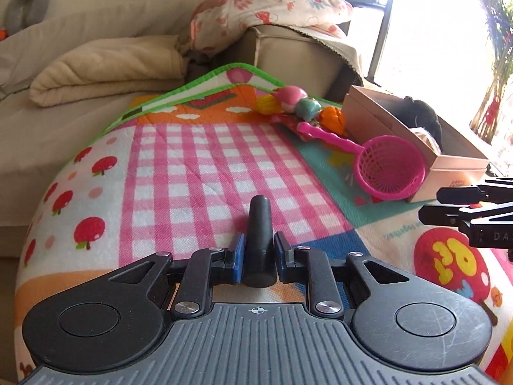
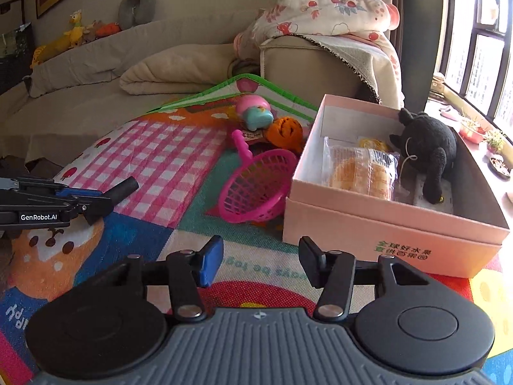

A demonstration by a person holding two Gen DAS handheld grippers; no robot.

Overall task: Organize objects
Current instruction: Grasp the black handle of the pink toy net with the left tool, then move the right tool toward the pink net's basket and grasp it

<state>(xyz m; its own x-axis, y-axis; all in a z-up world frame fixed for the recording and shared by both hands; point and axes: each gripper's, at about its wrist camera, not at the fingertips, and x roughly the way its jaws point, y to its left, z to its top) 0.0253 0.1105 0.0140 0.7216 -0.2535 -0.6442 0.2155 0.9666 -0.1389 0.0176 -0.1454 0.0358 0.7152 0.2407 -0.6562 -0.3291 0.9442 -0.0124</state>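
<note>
Though smooth, black cylinder (image 1: 259, 240), meshed scoop (image 1: 389, 168).

At the left edge of the right wrist view, the left gripper (image 2: 96, 199) carries "GenRobot.AI" in white on its black side. Green Chinese characters, upside down, stand on the pink box (image 2: 384, 234) at lower right. The play mat (image 2: 179, 247) shows inverted letters, partly "be tog", and "ppy" at lower left.

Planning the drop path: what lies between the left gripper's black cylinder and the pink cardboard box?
The pink plastic strainer basket, seen in the right wrist view, leaning against the box.
</note>
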